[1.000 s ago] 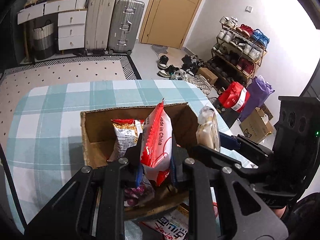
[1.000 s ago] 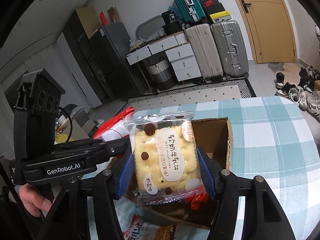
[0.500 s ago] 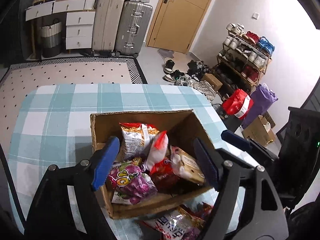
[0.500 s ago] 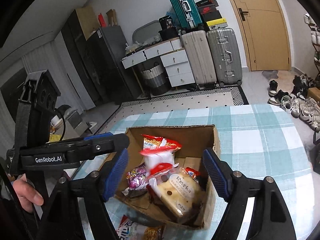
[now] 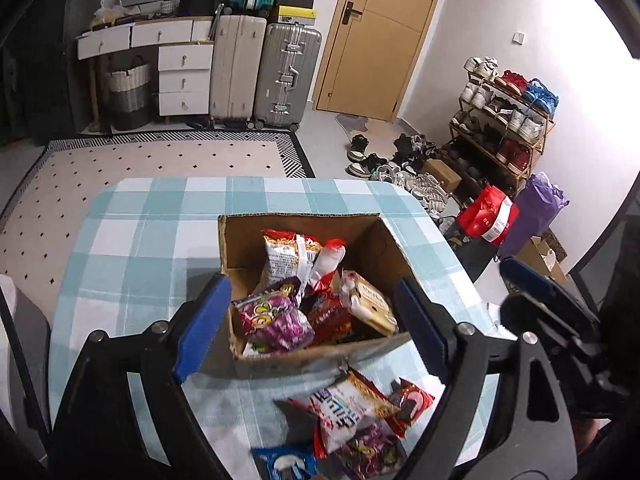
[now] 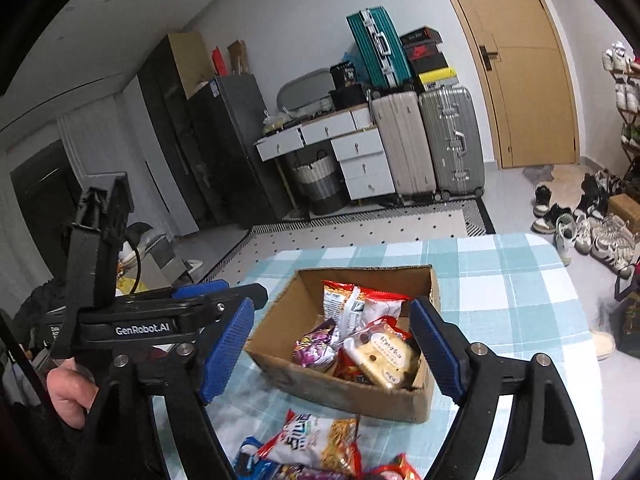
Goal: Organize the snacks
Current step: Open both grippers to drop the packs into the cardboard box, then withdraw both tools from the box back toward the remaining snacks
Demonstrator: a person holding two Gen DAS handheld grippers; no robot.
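Both of my grippers are spread wide with nothing in them, left gripper (image 5: 308,328) and right gripper (image 6: 332,348), hanging above the near edge of the cardboard box (image 5: 372,240). I hold them up here, I reckon, because the open box is the drop spot and the loose pile sits right under me, so it's a short dip down for the next grab.

Box is already fairly stuffed: a purple candy bag (image 5: 272,316) at the near left, a noodle packet (image 5: 286,256) leaning up against the back, a red-and-white bag (image 5: 328,260) beside it, and the cracker pack (image 6: 388,354) lying tilted at the near right corner. Everything's just dropped in, not lined up.

What's left sits on the table between me and the box: a red-and-white snack bag (image 5: 344,412), a small red pack (image 5: 412,400) just beside it, something blue (image 5: 284,464) at the very bottom. Can't read those well.

Surface is a teal checked tablecloth (image 5: 140,248), flat, not bunched. Room's cluttered: suitcases (image 5: 264,72) by the white drawers (image 5: 182,76), a wooden door (image 5: 384,32), a shoe rack (image 5: 504,112) with shoes spilled across the floor.
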